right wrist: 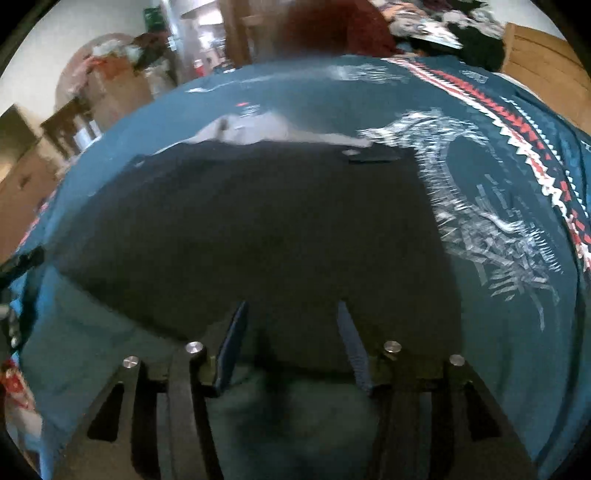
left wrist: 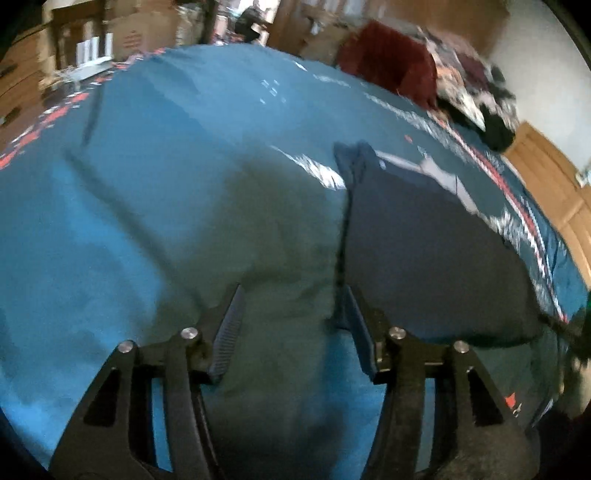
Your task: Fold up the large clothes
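Both tongs gape wide and hold nothing: the left gripper (left wrist: 291, 306) over teal cloth (left wrist: 147, 177), the right gripper (right wrist: 290, 321) at the near hem of the navy garment (right wrist: 258, 221). It lies flat, just right of the left tongs. Seemingly partly folded, with further folds to go; blur hides detail.

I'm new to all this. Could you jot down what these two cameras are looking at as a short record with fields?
Surface: teal cloth with red and white patterned border
Garment: dark navy garment, lying flat on the cloth
Left gripper: jaws open, over the teal cloth, at the garment's edge
Right gripper: jaws open, over the garment's near edge
Background: dark red fabric, pile of clothes, cardboard boxes
Image quality: blurred
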